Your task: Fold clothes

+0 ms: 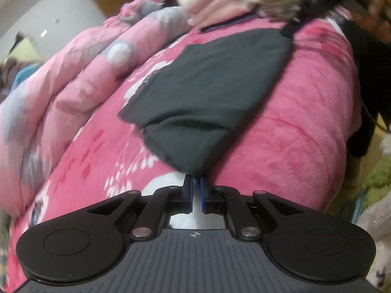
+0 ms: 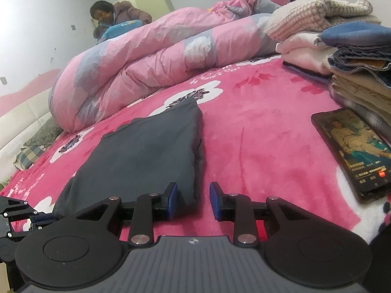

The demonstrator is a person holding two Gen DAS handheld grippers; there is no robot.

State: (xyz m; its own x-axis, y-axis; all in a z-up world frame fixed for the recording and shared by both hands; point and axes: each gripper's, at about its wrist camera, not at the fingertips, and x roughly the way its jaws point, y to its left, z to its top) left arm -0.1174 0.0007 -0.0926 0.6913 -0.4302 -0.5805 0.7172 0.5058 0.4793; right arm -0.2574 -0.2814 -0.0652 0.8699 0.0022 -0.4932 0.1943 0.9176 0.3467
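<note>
Left gripper [image 1: 196,183] pads pinched on near corner of dark grey garment [image 1: 207,92], which stretches toward 12–1 o'clock. Right gripper [image 2: 193,200] jaws apart, garment's near right corner at its left pad. Garment lies on pink floral blanket [image 2: 268,134]; pink duvet [image 2: 151,56] at 11, folded clothes stack [image 2: 342,56] at 2, phone [image 2: 354,151] at 3.

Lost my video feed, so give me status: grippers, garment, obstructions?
Left gripper shut on dark garment corner. Right gripper open, at the garment's near edge. Phone lies right of the garment, folded stack behind it.
</note>
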